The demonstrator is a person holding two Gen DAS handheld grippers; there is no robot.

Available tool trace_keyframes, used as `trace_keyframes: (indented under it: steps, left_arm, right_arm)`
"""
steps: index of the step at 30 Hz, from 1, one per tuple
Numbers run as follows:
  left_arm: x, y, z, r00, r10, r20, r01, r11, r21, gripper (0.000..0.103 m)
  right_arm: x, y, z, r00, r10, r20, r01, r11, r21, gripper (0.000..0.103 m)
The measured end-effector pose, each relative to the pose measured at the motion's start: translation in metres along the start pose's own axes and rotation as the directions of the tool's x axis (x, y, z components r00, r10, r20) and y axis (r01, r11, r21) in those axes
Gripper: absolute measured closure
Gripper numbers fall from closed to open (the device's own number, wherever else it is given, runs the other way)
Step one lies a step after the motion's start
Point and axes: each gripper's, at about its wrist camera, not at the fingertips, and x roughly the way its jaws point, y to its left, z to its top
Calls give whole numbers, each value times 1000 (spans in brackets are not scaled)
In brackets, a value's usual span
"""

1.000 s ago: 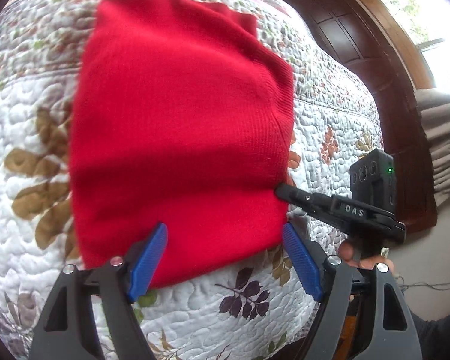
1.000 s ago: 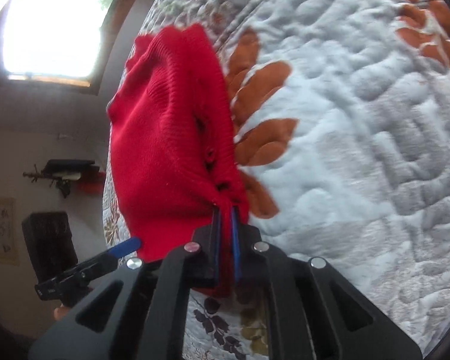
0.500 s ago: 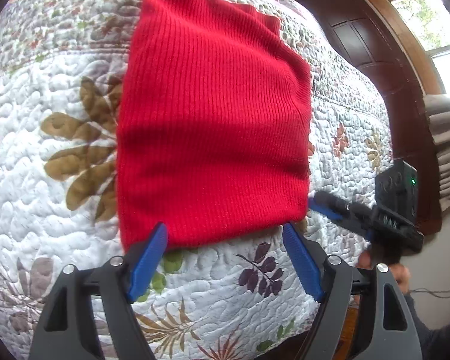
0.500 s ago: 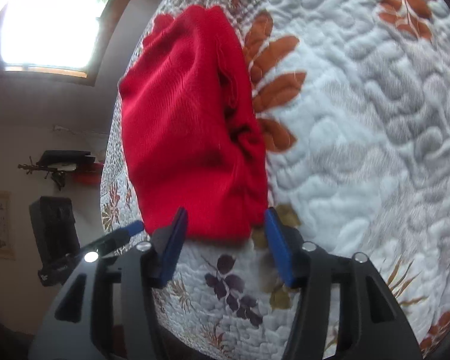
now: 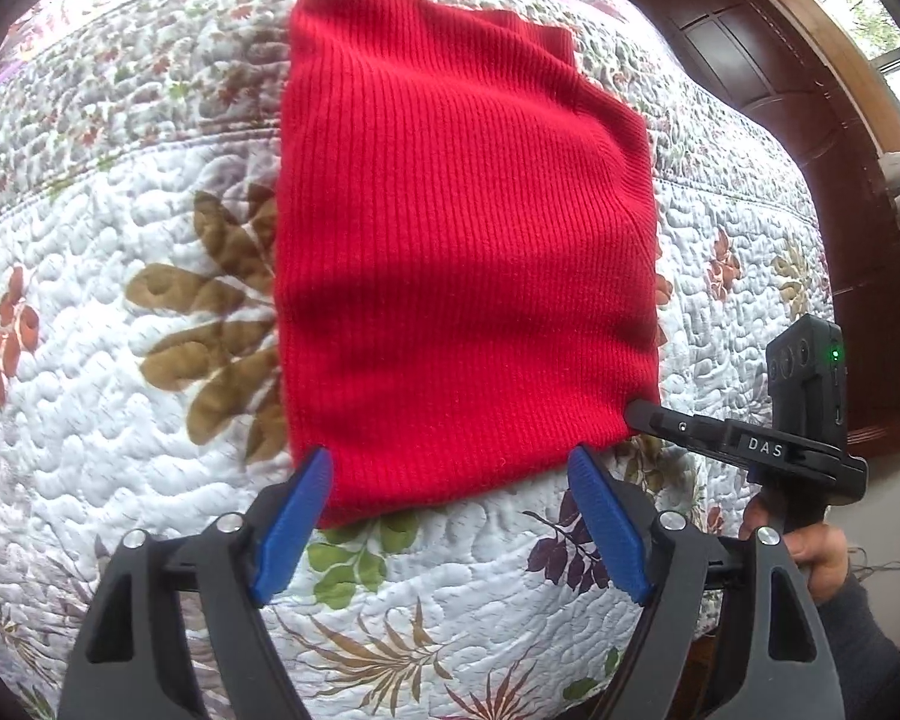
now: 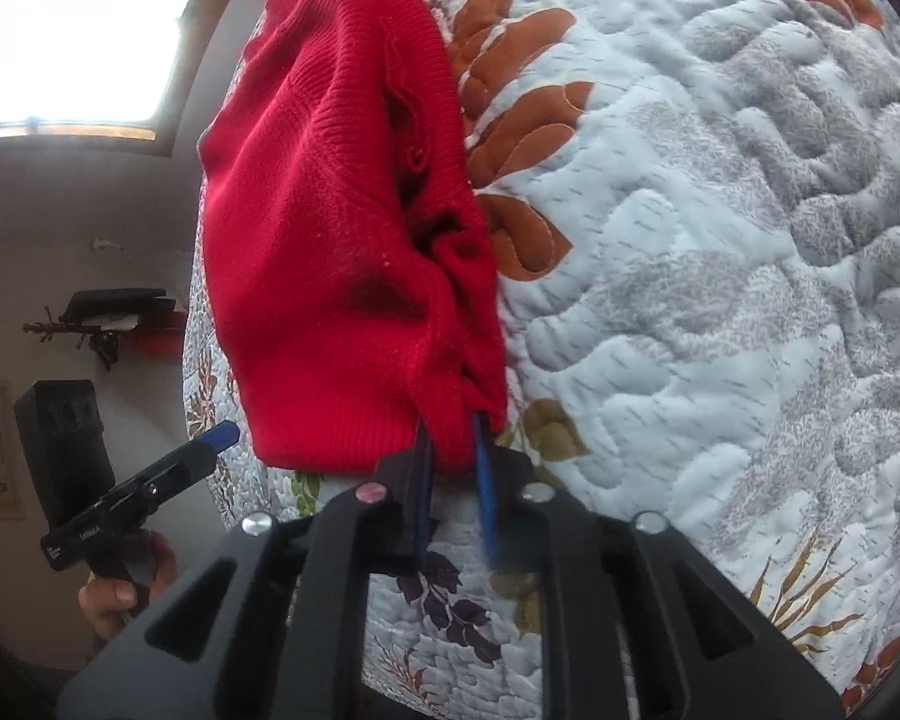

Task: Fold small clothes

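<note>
Blue fingers of the left gripper stand wide apart, hovering at the near edge of the sweater with nothing between them. One fingertip sits over the sweater's near left corner, the other just off its near right part, above the quilt.

On the other side, the right gripper has its fingers drawn close with a fold of red knit pinched between them at the sweater's near corner. A narrow gap shows between the blue pads, filled by cloth. In the left wrist view this gripper's black tip touches the sweater's near right corner, with a hand gripping its handle below.

Folded into a rough rectangle, the sweater lies flat on the quilt, ribs running away from the left camera. A second layer peeks out at its far right corner. From the right wrist view its side edge looks bunched and open, with loose folds and a dark hollow near the pinched corner.

Leaf prints in brown, rust, green and purple cover the white quilt. A dark wooden door stands beyond the bed, with a bright window in the right wrist view.
</note>
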Motion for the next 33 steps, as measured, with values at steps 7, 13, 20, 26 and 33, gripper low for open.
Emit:
trace_keyframes:
  steps: [7, 13, 20, 26, 33]
  left_arm:
    - [-16, 27, 5, 1000, -16, 20, 16, 1000, 5, 19]
    - [-1, 92, 16, 975, -222, 22, 223, 972, -79, 15]
    - [35, 128, 17, 871, -489, 42, 491, 865, -103, 13]
    - [41, 127, 14, 799, -598, 64, 601, 794, -90, 13]
    - [71, 94, 25, 763, -646, -24, 644, 763, -52, 13]
  right_arm:
    - [-50, 13, 29, 995, 57, 80, -54, 998, -39, 11]
    - [-49, 12, 102, 995, 66, 80, -56, 991, -120, 10]
    - [1, 9, 156, 994, 102, -34, -106, 973, -206, 8]
    - [12, 18, 177, 989, 146, -34, -150, 962, -229, 5]
    - [36, 42, 189, 983, 159, -91, -178, 942, -285, 4]
